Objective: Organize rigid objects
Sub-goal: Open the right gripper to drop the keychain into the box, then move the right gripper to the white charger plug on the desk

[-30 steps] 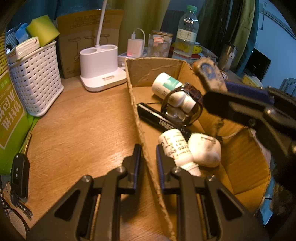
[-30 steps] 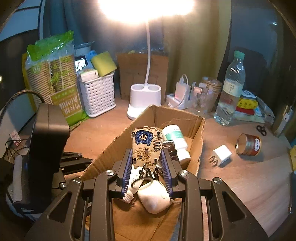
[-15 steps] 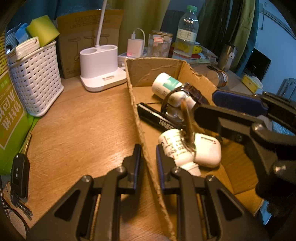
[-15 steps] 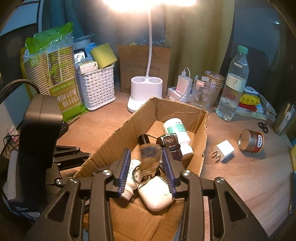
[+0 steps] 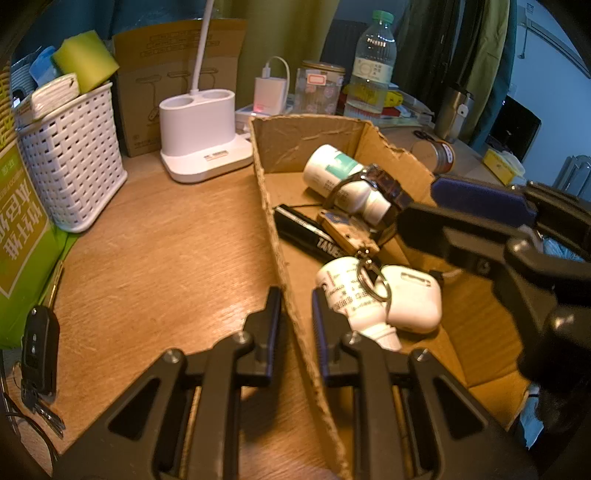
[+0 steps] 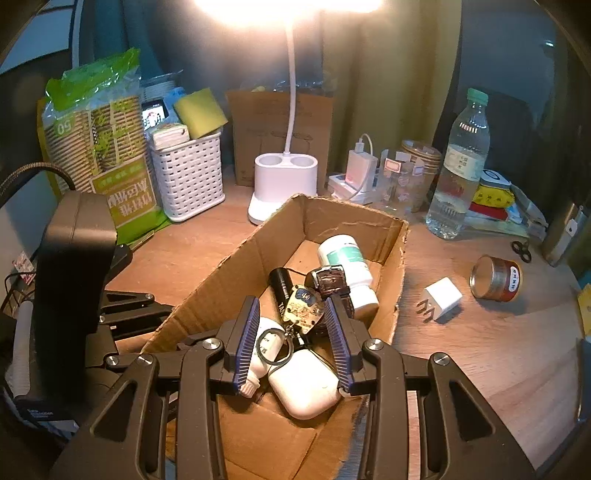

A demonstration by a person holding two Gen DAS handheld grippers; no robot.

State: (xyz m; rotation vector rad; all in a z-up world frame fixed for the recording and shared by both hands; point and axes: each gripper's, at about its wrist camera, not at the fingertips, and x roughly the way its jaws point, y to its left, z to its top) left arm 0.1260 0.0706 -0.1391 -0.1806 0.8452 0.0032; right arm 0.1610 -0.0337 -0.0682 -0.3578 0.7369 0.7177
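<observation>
Glaring lamp (image 6: 288, 7), dim fisheye edges

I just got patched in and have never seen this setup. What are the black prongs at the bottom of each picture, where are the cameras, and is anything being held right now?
Each picture comes from a camera on a handheld two-finger gripper, looking out along its fingers. The black prongs are those fingers.

In the left wrist view, the left gripper pinches the side wall of the brown cardboard box on the wooden desk.

In the right wrist view, the right gripper hangs open over the box, holding nothing. The wooden keychain tag lies between its fingers on the pile, with a white earbud case, black tube, white bottle and brown-strapped watch.

Outside the box lie a white plug adapter and a metal tin.
</observation>
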